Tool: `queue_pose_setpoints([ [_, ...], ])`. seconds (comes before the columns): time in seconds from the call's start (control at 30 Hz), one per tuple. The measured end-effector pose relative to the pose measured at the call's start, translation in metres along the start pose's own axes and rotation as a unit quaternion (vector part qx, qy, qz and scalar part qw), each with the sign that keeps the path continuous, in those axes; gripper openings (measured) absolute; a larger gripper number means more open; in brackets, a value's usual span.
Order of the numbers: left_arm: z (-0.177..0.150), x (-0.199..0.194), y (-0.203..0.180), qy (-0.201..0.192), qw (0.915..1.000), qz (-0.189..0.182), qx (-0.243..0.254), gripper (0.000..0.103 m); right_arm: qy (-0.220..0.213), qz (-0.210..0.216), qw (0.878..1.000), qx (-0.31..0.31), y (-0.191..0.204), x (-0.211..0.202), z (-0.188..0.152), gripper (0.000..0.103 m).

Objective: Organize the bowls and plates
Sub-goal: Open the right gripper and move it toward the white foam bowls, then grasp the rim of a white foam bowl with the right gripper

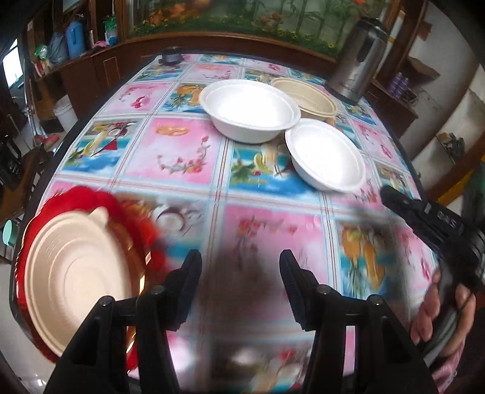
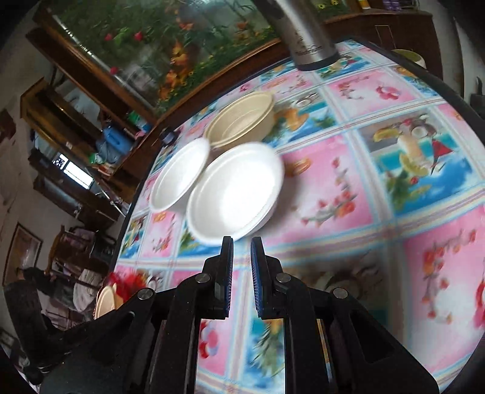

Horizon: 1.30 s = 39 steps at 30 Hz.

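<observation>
Near the white bowls (image 2: 233, 191), the right gripper (image 2: 242, 242) is hovering nearly closed and empty — the left gripper (image 1: 241, 257) is gaping half-open, empty, probably readying a stacking grab.

A table (image 1: 188, 157) covered with a glossy cloth of pink and blue fruit-and-flower squares is seen. Behind it a long dark wooden cabinet (image 1: 100, 69) is set, topped by a framed picture of flowers and bamboo (image 1: 272, 15). A steel thermos jug (image 1: 360, 57) is stood on the far corner. Daylight is admitted through a window (image 2: 77, 172); pale floor tiles are glimpsed.
</observation>
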State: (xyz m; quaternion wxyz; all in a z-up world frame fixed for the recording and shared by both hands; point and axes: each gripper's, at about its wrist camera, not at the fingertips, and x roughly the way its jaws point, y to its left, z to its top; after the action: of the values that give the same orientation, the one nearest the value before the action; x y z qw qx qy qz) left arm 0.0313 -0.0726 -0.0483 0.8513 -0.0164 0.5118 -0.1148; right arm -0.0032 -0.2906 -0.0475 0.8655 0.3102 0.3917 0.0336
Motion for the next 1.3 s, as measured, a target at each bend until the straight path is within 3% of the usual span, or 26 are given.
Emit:
queue_pose_setpoints([
  [0.17,0.022,0.022,-0.016,0.007,0.9998,-0.001,-0.016,0.054,-0.004,-0.009,1.000,0.007,-0.008,0.011,0.019,0.011],
  [0.27,0.037,0.030,-0.026,0.000,0.9998,0.014,-0.014,0.054,-0.007,0.007,1.000,0.025,-0.016,0.015,0.029,0.011],
  [0.67,0.086,0.061,-0.026,-0.007,0.9975,0.014,-0.069,0.054,-0.004,0.022,0.998,0.061,-0.031,0.040,0.052,0.011],
  [1.3,0.098,0.102,-0.044,0.034,0.9973,-0.009,-0.064,0.054,0.043,0.025,0.997,0.066,-0.030,0.071,0.045,0.011],
])
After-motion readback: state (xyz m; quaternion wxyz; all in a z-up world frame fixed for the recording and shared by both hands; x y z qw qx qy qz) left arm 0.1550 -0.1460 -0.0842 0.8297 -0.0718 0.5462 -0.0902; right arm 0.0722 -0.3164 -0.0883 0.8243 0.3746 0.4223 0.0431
